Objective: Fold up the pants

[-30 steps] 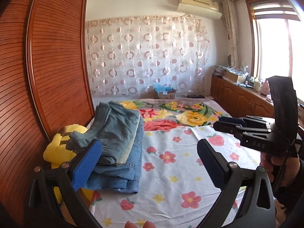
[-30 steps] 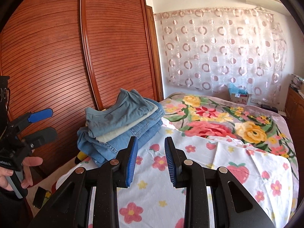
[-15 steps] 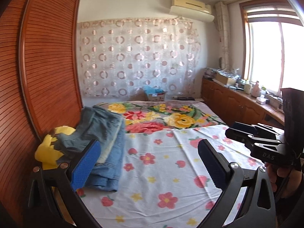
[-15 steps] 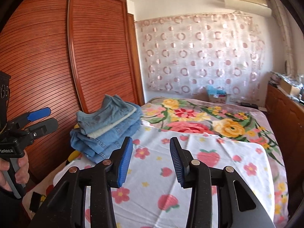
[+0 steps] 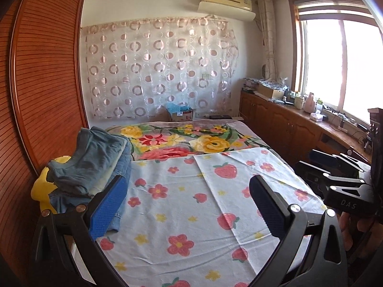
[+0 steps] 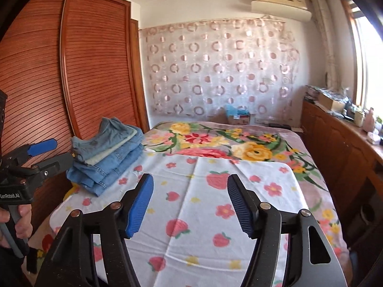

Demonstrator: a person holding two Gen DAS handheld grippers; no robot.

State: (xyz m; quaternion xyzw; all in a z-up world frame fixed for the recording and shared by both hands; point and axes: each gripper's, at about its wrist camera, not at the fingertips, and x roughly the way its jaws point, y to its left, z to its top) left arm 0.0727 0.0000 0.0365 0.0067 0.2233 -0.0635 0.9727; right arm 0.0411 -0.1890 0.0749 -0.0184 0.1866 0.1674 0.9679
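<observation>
A stack of folded blue denim pants lies at the left edge of the bed; it also shows in the right wrist view. My left gripper is open and empty, held above the flowered sheet to the right of the stack. My right gripper is open and empty above the sheet's middle. The right gripper also shows at the right in the left wrist view, and the left gripper at the left in the right wrist view.
A wooden slatted wardrobe stands along the bed's left side. A yellow plush toy lies under the stack. A wooden cabinet with clutter runs along the right wall under the window. A cardboard box sits beyond the bed.
Both grippers have pulled back and away from the pants stack. The right gripper's jaws have opened wide from nearly shut. The left gripper stays open.
</observation>
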